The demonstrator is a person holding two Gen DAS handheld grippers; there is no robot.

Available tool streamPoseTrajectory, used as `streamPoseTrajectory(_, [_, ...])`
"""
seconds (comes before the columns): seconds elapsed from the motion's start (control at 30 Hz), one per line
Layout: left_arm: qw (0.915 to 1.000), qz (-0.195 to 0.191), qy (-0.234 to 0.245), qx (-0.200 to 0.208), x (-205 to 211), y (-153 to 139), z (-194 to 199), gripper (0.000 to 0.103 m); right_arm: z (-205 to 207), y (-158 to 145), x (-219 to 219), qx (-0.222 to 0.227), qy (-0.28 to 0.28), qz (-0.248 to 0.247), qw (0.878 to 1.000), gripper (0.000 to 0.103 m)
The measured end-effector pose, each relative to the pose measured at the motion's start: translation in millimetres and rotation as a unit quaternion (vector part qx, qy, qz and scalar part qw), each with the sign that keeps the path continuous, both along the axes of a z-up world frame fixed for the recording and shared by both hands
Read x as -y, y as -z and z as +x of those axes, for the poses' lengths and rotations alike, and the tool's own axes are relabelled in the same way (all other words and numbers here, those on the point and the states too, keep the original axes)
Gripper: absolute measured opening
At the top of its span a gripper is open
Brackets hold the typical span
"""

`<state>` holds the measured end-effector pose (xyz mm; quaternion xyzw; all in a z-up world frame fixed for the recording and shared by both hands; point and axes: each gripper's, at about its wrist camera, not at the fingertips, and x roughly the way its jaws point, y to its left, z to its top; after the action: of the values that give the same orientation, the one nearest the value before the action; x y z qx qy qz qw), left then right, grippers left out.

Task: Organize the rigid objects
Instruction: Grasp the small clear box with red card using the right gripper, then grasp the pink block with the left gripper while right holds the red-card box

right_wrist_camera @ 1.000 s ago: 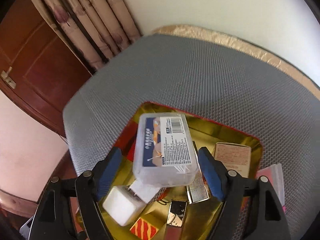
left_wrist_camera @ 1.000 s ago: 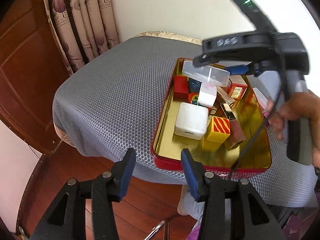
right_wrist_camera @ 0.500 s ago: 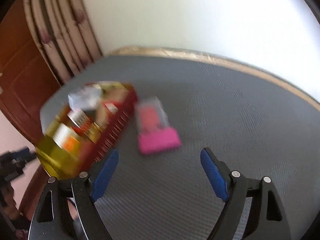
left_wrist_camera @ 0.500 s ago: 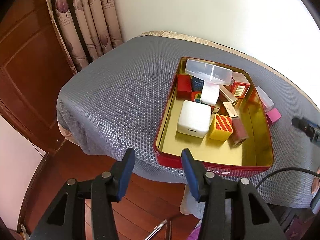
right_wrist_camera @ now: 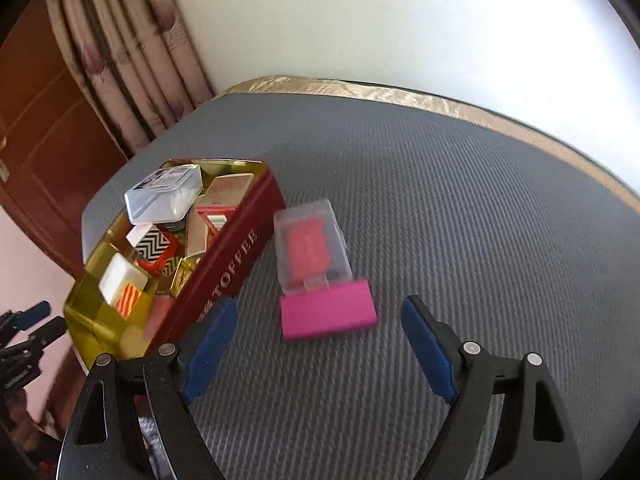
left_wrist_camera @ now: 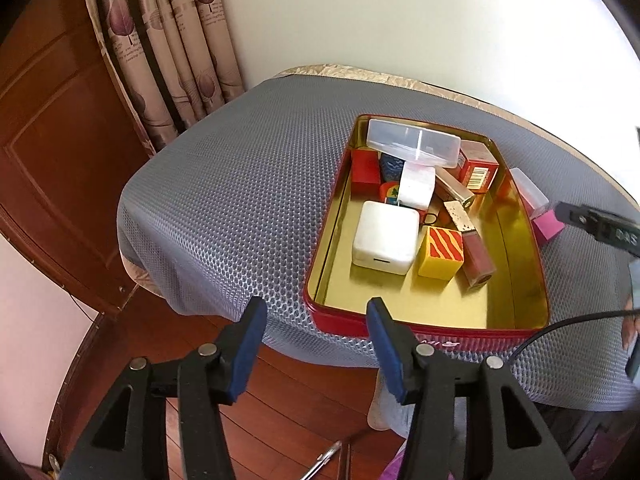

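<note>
One red metal tin (left_wrist_camera: 434,330) with a glossy gold lining, one pink-based clear plastic box (right_wrist_camera: 320,276) on the grey mesh tabletop (left_wrist_camera: 240,200) — left gripper (left_wrist_camera: 316,344) opening, right gripper (right_wrist_camera: 316,354) wide, both empty.

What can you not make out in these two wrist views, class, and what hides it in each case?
- Pink-based box, left view: partly hidden behind the tin wall.
- Small items under the clear box, left view: covered.
- Tin lettering, right view: start hidden by the right gripper finger.
</note>
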<state>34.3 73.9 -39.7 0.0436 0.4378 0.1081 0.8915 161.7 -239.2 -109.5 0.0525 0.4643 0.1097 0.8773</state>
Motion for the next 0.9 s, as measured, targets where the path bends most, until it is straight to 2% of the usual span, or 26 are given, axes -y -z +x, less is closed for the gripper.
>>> streamPoseTrajectory(0.17, [1.0000,0.001,0.001,0.001,0,0,0,0.055,36,7,-18,-0.017,-0.030,-0.028,0.999,0.082])
streamPoseTrajectory(0.3, [1.0000,0.002,0.000,0.002,0,0,0,0.056,62,23,-23,-0.052,-0.039,-0.038,0.997,0.081])
streamPoseTrajectory(0.4, [1.0000,0.006,0.000,0.003,1,1,1,0.057,74,36,-27,-0.078,-0.051,-0.041,0.995,0.060])
streamPoseTrajectory(0.43, [1.0000,0.008,0.001,0.004,2,1,1,0.057,74,36,-30,-0.074,-0.054,-0.053,0.994,0.053])
streamPoseTrajectory(0.6, [0.9998,0.019,0.002,0.005,5,0,2,0.057,72,32,-31,-0.064,-0.054,-0.087,0.993,0.050])
streamPoseTrajectory(0.73, [0.9998,0.020,0.001,0.006,4,-1,2,0.057,47,20,7,-0.048,-0.015,-0.076,0.996,0.050])
streamPoseTrajectory(0.8, [0.9996,0.023,0.004,0.013,6,-3,0,0.057,23,17,43,-0.045,0.026,-0.065,0.997,0.050])
streamPoseTrajectory(0.9, [0.9985,0.034,0.026,0.034,16,-11,-7,0.057,-19,12,96,-0.042,0.080,-0.079,0.993,0.050])
